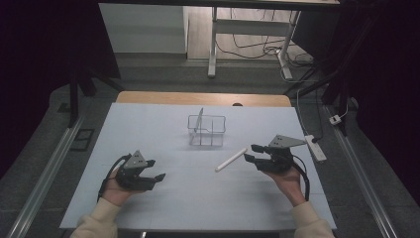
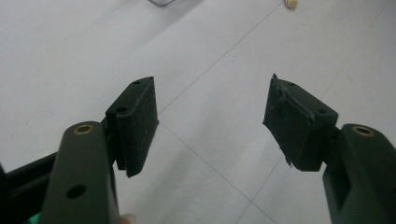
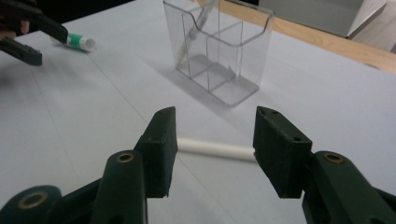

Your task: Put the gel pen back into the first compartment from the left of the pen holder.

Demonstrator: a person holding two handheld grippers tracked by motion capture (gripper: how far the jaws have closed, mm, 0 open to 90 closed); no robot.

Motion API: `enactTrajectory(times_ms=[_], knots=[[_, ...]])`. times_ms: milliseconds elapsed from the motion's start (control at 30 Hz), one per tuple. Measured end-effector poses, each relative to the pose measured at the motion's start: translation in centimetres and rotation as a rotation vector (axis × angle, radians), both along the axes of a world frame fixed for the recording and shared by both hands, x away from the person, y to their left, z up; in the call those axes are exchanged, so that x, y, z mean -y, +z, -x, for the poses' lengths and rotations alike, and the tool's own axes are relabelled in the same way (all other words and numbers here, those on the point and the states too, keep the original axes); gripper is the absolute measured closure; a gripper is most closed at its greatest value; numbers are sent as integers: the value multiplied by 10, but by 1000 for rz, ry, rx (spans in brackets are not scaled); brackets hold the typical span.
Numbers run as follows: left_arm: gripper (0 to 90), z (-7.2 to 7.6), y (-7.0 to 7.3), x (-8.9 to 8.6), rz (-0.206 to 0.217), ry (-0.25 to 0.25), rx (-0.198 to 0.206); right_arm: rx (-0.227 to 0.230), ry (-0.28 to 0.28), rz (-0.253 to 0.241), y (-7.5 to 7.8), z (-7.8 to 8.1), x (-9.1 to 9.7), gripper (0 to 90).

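No text, label, brand or number can be read anywhere.

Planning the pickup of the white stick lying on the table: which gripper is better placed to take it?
Right. The right gripper points at the white stick, open jaws nearly straddling it; the left gripper sits farther off.

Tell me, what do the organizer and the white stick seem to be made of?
The organizer looks like clear, glossy hard plastic: the table shows through its walls and its edges shine. The stick looks like smooth matte white plastic, though chalk or paper is possible.
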State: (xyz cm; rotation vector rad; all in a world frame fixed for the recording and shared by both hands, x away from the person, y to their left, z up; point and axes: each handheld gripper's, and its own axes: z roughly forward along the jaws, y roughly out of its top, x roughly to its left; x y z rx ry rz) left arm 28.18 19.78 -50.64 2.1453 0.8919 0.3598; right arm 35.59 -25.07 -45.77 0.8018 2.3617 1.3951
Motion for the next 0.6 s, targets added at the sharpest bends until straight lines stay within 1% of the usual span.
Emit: enactTrajectory(times_ms=[167, 333, 500, 600], knots=[[347, 0, 0, -1, 3, 5, -1, -8, -12, 18, -9, 6, 11, 478], [347, -2, -1, 0, -1, 6, -4, -10, -14, 17, -16, 11, 22, 465], [345, -2, -1, 0, -2, 7, -5, -19, 6, 35, -20, 13, 27, 444], [346, -2, -1, -1, 1, 7, -4, -14, 18, 40, -21, 14, 28, 434]])
